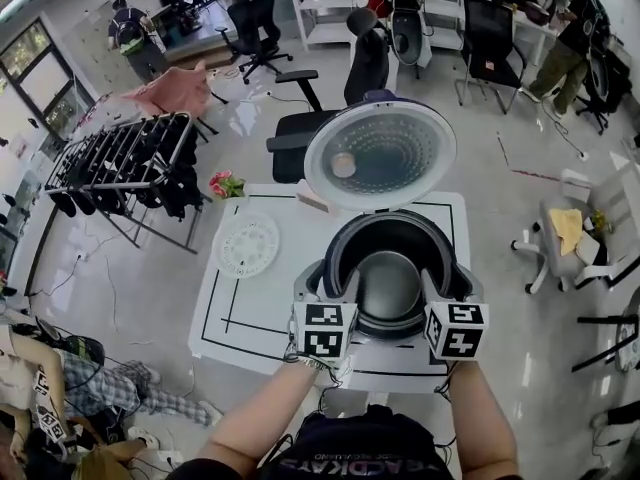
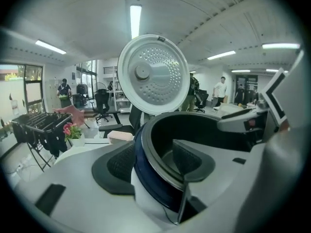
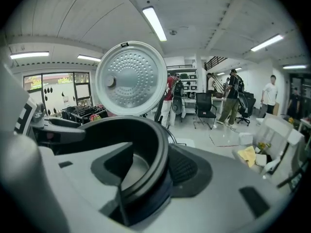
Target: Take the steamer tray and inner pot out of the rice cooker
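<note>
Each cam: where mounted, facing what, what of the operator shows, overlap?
Head view: on the person's head, steeply down at the rice cooker on the table; forearms, left gripper, right gripper show.
Left gripper view: on that gripper, along its jaws astride the inner pot rim, toward the open lid.
Right gripper view: same, jaws astride the opposite rim.
Shared: lid and inner pot, all three.

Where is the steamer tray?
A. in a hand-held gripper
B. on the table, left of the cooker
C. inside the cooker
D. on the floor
B: the tray lies flat on the table, apart from the cooker, which holds only the pot.
</note>
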